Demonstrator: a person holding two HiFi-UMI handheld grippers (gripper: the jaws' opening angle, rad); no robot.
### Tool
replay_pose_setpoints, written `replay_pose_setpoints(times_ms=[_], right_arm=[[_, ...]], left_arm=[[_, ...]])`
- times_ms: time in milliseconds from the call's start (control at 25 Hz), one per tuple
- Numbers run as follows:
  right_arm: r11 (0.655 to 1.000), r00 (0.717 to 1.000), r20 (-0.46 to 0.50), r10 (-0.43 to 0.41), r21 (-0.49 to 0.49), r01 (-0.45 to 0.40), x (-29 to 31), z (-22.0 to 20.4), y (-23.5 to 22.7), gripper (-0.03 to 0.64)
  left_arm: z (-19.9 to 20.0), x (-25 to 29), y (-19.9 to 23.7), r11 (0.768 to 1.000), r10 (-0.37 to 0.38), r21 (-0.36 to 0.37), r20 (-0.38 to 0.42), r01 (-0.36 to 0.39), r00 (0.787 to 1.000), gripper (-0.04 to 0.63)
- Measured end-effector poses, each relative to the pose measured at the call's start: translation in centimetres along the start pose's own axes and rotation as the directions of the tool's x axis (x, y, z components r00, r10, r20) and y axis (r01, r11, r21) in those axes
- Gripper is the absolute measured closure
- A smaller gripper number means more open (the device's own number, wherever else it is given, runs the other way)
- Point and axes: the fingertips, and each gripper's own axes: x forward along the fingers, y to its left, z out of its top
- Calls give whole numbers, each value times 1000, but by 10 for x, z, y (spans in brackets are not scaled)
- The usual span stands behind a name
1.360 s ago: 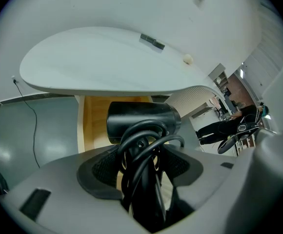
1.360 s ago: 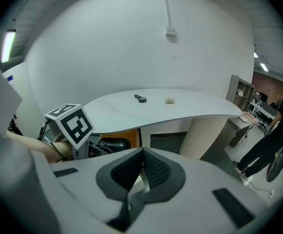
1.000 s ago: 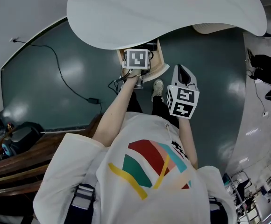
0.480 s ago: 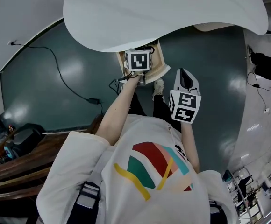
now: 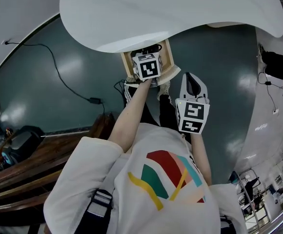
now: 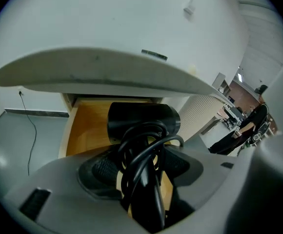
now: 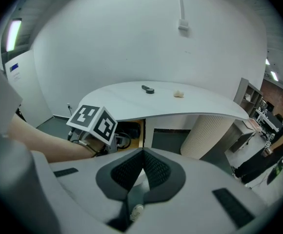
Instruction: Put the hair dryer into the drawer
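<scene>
There are two grippers and one hair dryer. The left gripper [image 6: 141,165] is clamped on the single black hair dryer [image 6: 142,119]. Its jaws stand fairly wide, with their pads pressing on the handle and on the black cord [image 6: 140,147] wound in several loops around it. The barrel sits at the centre of the left gripper view, just in front of the one open wooden drawer [image 6: 89,130], whose pale inside fills the middle left. Whether the dryer touches the drawer cannot be told.

In the head view this gripper's marker cube [image 5: 148,66] sits over the drawer at centre top, just under the edge of the one white table [image 5: 180,13].

The right gripper [image 7: 142,172] holds nothing. Its two pads meet at the bottom centre of its own view. In the head view it hangs right of centre, near the drawer but apart from it.

Two small items lie on the tabletop, one dark [image 7: 148,89] and one pale [image 7: 179,94]. One ribbed pedestal [image 7: 207,135] stands under the table at the right. One thin cable [image 5: 58,74] trails over the dark floor at the left.
</scene>
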Motion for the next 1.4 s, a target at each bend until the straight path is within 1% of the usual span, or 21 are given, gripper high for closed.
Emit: replay_pose_setpoints(times_ms=[200, 360, 520, 600, 720, 960, 1280, 1400], right_arm=[[999, 1000, -11, 29, -30, -29, 5, -4, 16, 606], [999, 999, -22, 33, -32, -34, 4, -8, 21, 606], [999, 999, -31, 38, -29, -39, 11, -13, 21, 606], [999, 999, -28, 44, -29, -45, 16, -12, 25, 606], [998, 998, -25, 57, -32, -58, 22, -8, 30, 606], [997, 997, -10, 71, -26, -71, 33, -3, 38, 606], [997, 997, -16, 74, -23, -75, 42, -14, 36, 606], [997, 997, -22, 75, -20, -75, 42, -17, 36, 606]], left_arm=[[1, 17, 3, 1000, -20, -3, 26, 20, 999, 327], [0, 17, 15, 1000, -10, -10, 34, 11, 999, 327], [-17, 29, 26, 998, 19, -52, -16, -20, 1000, 327], [-18, 37, 33, 997, 30, -65, -19, -31, 999, 328], [-18, 48, 34, 998, 24, -60, -6, -24, 1000, 330], [-33, 62, 36, 998, 19, -65, -22, -21, 1000, 330], [-32, 76, 32, 999, 11, -40, 30, -10, 999, 330], [-32, 80, 29, 999, 10, -32, 33, -9, 999, 328]])
